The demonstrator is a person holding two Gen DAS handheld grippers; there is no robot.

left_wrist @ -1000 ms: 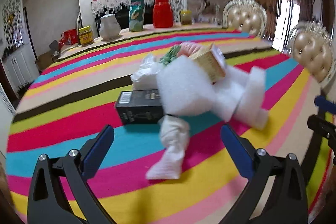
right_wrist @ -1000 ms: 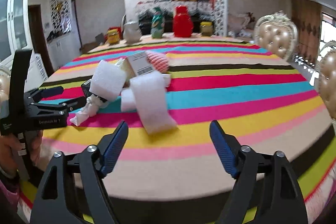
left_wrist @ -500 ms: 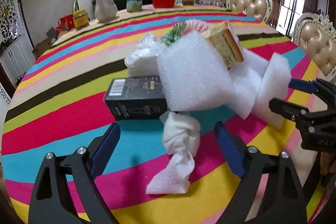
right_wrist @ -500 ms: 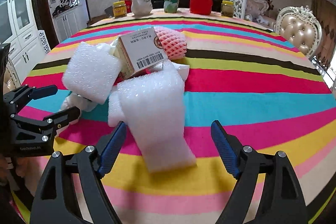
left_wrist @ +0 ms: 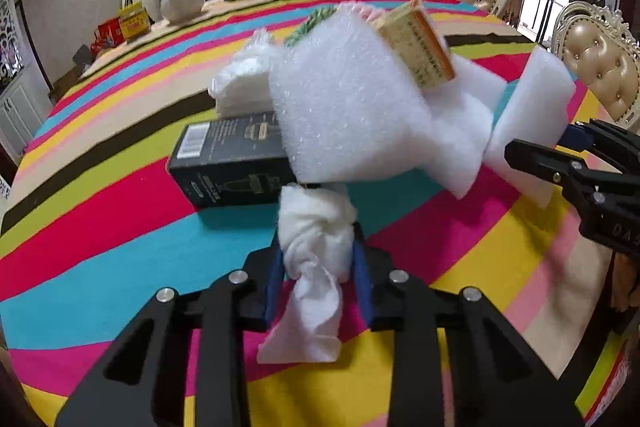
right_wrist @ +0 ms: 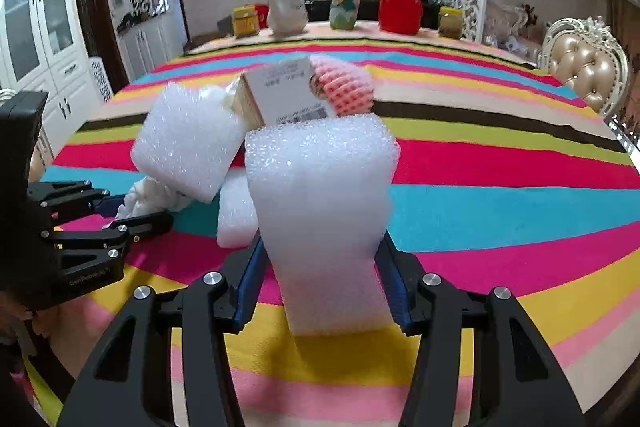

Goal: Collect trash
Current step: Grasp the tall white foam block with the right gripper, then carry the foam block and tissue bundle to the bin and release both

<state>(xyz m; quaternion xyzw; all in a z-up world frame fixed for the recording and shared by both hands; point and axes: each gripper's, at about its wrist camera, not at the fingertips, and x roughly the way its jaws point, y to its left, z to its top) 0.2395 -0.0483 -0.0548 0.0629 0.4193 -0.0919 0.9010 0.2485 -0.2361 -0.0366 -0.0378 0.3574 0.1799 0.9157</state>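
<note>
On the striped counter a black box lies flat at the left of the trash heap, its barcode end toward the left. Just right of it, the left tongs have just been closing and now pinch a twisted white tissue between their blue pads, its loose end trailing toward the camera onto the counter. Above the tissue a white foam block leans over the box, with a yellowish carton tilted on its top and a crumpled white plastic bag behind it. Farther right, the right tongs have likewise been closing and now squeeze a tall foam slab, which is dented inward where the pads press; its lower end rests on the counter. A pink foam fruit net sits behind the carton, at the back of the heap.
</note>
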